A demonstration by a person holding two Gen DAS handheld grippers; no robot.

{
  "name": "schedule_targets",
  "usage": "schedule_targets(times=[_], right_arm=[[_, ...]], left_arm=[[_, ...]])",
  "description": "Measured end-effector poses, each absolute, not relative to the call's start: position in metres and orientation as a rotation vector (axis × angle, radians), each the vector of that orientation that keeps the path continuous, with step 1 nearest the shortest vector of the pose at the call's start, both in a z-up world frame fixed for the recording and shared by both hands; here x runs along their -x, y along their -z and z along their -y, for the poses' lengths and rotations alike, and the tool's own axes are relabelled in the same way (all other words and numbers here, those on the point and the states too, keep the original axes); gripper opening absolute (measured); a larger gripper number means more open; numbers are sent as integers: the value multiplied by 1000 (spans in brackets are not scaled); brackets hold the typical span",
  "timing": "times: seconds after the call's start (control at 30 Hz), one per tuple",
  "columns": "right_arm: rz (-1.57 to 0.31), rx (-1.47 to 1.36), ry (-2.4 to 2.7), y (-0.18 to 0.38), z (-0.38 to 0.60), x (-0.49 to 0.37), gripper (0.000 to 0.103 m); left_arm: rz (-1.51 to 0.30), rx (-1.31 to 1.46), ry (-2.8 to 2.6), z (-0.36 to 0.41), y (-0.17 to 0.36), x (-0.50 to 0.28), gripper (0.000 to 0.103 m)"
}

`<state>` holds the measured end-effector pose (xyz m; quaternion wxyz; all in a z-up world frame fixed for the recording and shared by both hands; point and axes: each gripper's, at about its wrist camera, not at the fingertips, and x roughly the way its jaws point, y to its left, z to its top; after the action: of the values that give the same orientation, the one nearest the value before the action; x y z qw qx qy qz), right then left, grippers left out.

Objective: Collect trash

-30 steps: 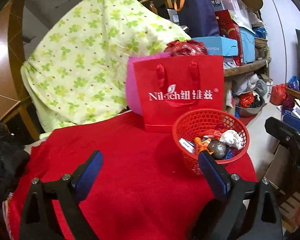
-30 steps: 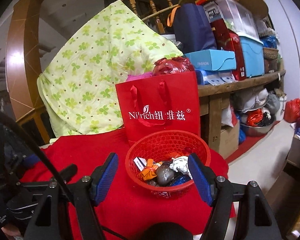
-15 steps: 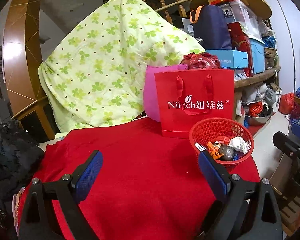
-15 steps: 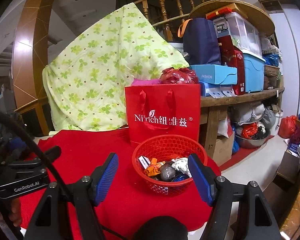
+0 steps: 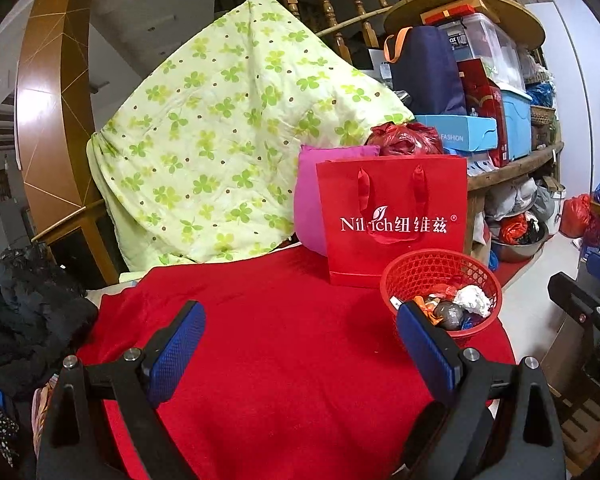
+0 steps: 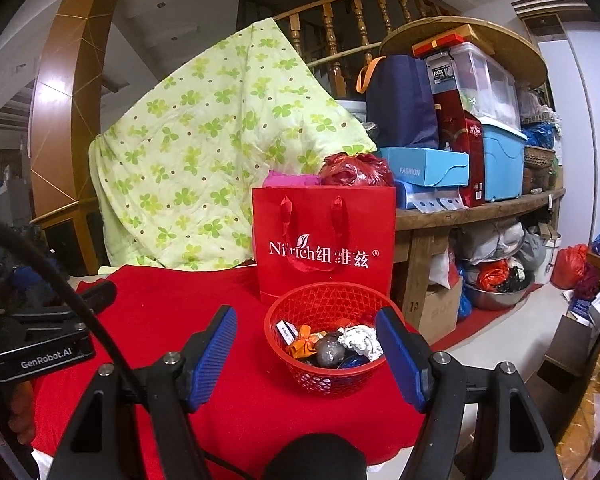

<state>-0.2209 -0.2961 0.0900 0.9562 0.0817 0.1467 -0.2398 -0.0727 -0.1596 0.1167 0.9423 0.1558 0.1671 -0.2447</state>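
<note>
A red mesh basket (image 5: 420,270) (image 6: 296,308) stands on the red-covered table (image 5: 280,340) (image 6: 172,316) at its right side. It holds several pieces of trash: crumpled white paper (image 6: 360,338), an orange wrapper (image 6: 302,340), a grey ball (image 6: 330,352). My left gripper (image 5: 300,344) is open and empty, above the table, left of the basket. My right gripper (image 6: 308,360) is open and empty, its fingers on either side of the basket, held back from it. The left gripper's body shows at the right wrist view's left edge (image 6: 40,340).
A red paper gift bag (image 5: 392,220) (image 6: 324,244) stands right behind the basket, with a pink cushion (image 5: 308,208) and a green-patterned quilt (image 5: 228,140) behind it. A cluttered wooden shelf (image 6: 480,208) is at the right. Dark clothes (image 5: 24,312) lie left.
Both grippers have pulled back and risen; the basket and bag look smaller and farther away. Both stay open and empty. The basket has not moved.
</note>
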Motion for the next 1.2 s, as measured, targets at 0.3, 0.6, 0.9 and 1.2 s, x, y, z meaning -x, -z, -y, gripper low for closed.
schedule_targets(times=[0.3, 0.6, 0.9, 1.2], right_arm=[[-298, -167, 479, -92, 293, 221, 75], [-298, -168, 479, -92, 293, 220, 75], [-302, -173, 469, -86, 287, 219, 75], [-310, -163, 450, -84, 278, 211, 75]], left_arm=[[-352, -309, 493, 156, -118, 79, 96], [-350, -311, 485, 154, -119, 80, 97], [-356, -313, 477, 155, -116, 79, 97], [-371, -302, 461, 150, -107, 74, 97]])
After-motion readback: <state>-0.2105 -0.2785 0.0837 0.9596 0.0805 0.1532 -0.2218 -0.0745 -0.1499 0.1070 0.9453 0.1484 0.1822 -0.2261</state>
